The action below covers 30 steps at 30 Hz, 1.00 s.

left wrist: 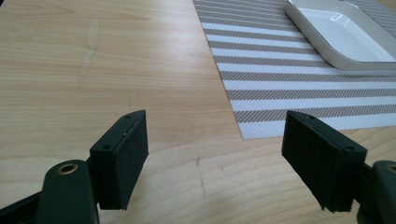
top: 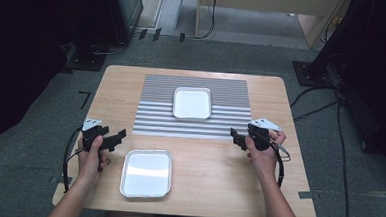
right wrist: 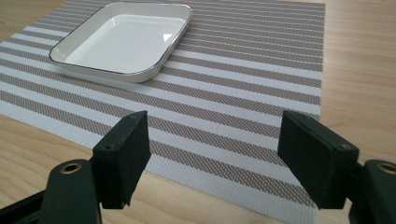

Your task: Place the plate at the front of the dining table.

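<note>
On the wooden table (top: pixel 218 165) a striped placemat (top: pixel 232 90) lies toward the far edge, centred between the side edges. A white square dish (top: pixel 192 103) sits on the mat's middle, nearer its front border than its back one. A second tray with a metallic rim (top: pixel 146 173) rests on bare wood close to the near edge, left of centre, well apart from the dish.

I hold my left gripper (top: pixel 115 137) near the left edge, just left of the near tray, jaws spread wide with nothing between them; in the left gripper view (left wrist: pixel 217 163) they frame bare wood and the mat's near left corner. My right gripper (top: pixel 237 137) hovers by the mat's near right corner, also spread and empty; in the right gripper view (right wrist: pixel 215 161) its jaws frame the stripes, the dish beyond.
</note>
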Each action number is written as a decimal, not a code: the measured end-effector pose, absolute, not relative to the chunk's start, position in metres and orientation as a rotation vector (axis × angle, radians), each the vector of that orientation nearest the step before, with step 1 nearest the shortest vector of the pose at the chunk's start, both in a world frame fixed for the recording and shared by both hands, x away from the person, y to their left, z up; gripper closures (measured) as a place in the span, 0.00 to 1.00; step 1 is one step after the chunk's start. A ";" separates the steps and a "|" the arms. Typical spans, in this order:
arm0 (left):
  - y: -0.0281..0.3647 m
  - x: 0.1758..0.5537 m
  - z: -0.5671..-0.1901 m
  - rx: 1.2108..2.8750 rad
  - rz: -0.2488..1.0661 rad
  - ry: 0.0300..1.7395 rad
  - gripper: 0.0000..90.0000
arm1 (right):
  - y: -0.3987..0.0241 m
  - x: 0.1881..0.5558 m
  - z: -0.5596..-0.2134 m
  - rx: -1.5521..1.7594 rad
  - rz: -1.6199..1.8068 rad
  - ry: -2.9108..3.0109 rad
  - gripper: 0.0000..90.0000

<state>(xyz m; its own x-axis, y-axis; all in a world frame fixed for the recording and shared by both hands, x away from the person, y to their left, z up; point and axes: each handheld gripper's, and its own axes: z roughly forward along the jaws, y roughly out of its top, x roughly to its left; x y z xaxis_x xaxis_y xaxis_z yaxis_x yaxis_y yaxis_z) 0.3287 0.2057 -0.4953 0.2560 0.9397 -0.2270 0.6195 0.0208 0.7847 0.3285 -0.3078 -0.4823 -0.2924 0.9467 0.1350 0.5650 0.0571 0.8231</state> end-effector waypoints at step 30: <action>0.243 0.282 -0.503 1.748 0.558 1.488 0.23 | -0.378 0.254 -0.506 1.601 1.102 1.828 0.28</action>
